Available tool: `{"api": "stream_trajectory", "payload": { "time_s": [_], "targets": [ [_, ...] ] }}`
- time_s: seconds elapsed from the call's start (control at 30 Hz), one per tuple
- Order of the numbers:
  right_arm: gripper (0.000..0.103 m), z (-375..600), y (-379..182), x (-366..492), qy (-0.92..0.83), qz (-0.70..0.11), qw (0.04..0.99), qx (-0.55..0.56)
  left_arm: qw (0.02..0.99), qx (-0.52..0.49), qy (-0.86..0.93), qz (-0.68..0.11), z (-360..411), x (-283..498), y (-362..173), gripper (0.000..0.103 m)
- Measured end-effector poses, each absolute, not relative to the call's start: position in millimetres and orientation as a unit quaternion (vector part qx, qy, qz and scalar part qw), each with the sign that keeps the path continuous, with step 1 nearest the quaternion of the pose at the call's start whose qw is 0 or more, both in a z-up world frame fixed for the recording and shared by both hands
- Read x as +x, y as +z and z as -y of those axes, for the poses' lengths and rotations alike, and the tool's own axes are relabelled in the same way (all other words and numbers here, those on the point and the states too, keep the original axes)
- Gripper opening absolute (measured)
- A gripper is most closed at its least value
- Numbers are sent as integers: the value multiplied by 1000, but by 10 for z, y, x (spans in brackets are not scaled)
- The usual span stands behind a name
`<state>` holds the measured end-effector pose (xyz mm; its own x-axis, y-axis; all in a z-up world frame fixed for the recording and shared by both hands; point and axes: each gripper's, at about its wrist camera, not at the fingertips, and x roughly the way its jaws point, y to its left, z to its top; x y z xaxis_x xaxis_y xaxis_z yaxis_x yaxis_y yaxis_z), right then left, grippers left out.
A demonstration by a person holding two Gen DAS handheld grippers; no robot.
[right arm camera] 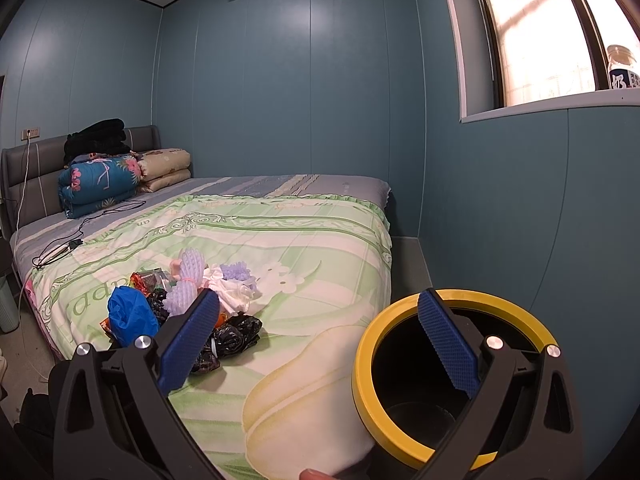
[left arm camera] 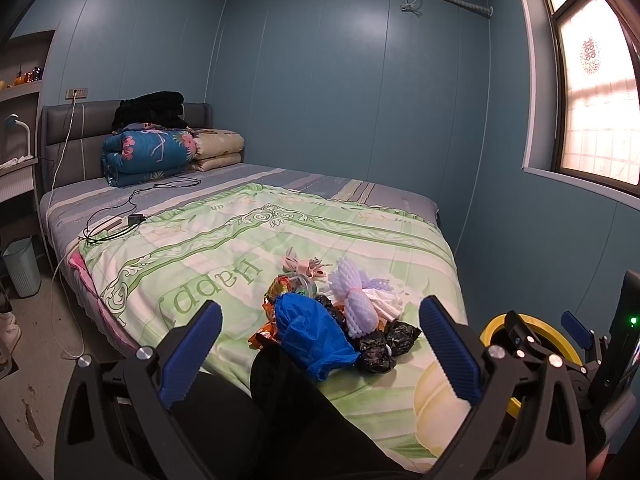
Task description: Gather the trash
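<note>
A heap of trash lies on the green quilt [left arm camera: 240,248] near the bed's foot: a crumpled blue plastic bag [left arm camera: 310,330], black bags [left arm camera: 380,346], lilac foam fruit nets [left arm camera: 358,300], white tissue [left arm camera: 386,300] and shiny snack wrappers [left arm camera: 286,284]. My left gripper [left arm camera: 320,354] hovers open just short of the heap, nothing between its fingers. The same heap shows in the right wrist view, with the blue bag [right arm camera: 130,316] and black bags [right arm camera: 236,334]. My right gripper [right arm camera: 320,340] is open and empty. A black bin with a yellow rim [right arm camera: 400,312] stands beside the bed, under the right finger.
Folded quilts [left arm camera: 148,152] and dark clothing lie by the headboard. Cables and a charger [left arm camera: 134,220] cross the bed's left side. A pale waste basket [left arm camera: 22,268] stands on the floor at left. A window sill holds a jar [right arm camera: 622,68]. Blue walls close the right side.
</note>
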<state>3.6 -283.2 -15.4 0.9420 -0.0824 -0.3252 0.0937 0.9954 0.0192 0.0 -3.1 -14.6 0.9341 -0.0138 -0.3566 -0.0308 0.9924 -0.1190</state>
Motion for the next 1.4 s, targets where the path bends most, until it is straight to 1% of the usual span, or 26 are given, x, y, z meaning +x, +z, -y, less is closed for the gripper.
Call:
{"api": "stream_trajectory", "payload": {
  "time_s": [0.87,1.1,1.3,1.4],
  "targets": [
    [95,2833,-148,84,-50,-168,984,19,980,-64,-2,-186,26,21,-113,95],
    [95,2817,-41,122,-44,-154,987,8,978,-102,-1,-184,-164,30,-90,95],
    [95,2751,7,330,-11,-166,986,-4,975,-117,-4,-191,-302,125,-77,95],
    [95,2721,46,466,32,-173,984,-2,976,-108,-3,-188,-375,184,-47,95]
  ]
}}
